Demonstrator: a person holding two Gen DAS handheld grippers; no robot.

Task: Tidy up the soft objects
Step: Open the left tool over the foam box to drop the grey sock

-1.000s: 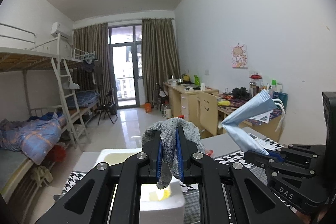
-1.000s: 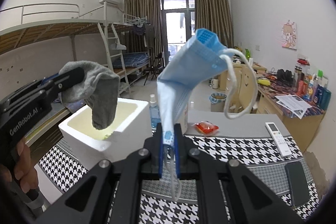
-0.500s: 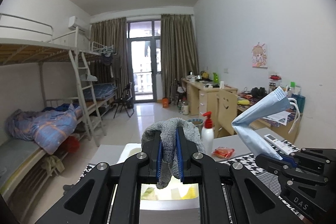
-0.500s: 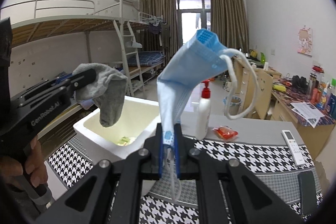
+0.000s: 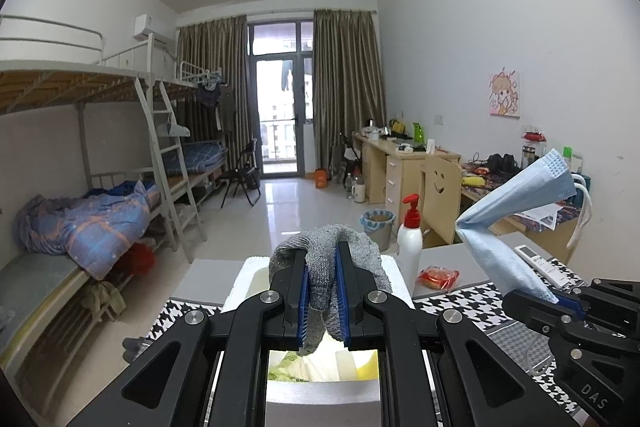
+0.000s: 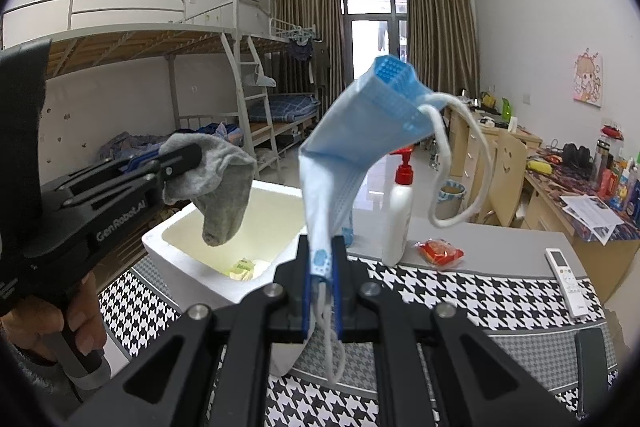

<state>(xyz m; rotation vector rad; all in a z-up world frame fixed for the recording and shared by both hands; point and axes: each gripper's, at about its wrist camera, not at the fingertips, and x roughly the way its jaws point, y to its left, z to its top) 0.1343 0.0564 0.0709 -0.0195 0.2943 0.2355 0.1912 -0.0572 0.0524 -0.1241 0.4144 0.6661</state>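
Observation:
My left gripper (image 5: 322, 259) is shut on a grey sock (image 5: 326, 291) that drapes over both fingers and hangs above the open white foam box (image 5: 394, 273). From the right wrist view the same sock (image 6: 224, 187) dangles from the left gripper (image 6: 188, 157) over the box (image 6: 176, 247), which holds a few small items. My right gripper (image 6: 322, 247) is shut on a light blue face mask (image 6: 348, 147); it sticks up with its white ear loops hanging. The mask (image 5: 512, 211) shows to the right of the sock, clamped by the right gripper (image 5: 556, 297).
A white pump bottle with red top (image 6: 398, 215), a red snack packet (image 6: 438, 253), a white remote (image 6: 566, 281) and a dark phone (image 6: 592, 367) lie on the houndstooth cloth (image 6: 460, 291). A hand (image 6: 76, 323) holds the left tool. Bunk beds stand left, desks right.
The left gripper has swung right and slightly down with the sock, so the foam box now sits straight under it. The right gripper has shifted a little with the mask. Both grips are unchanged.

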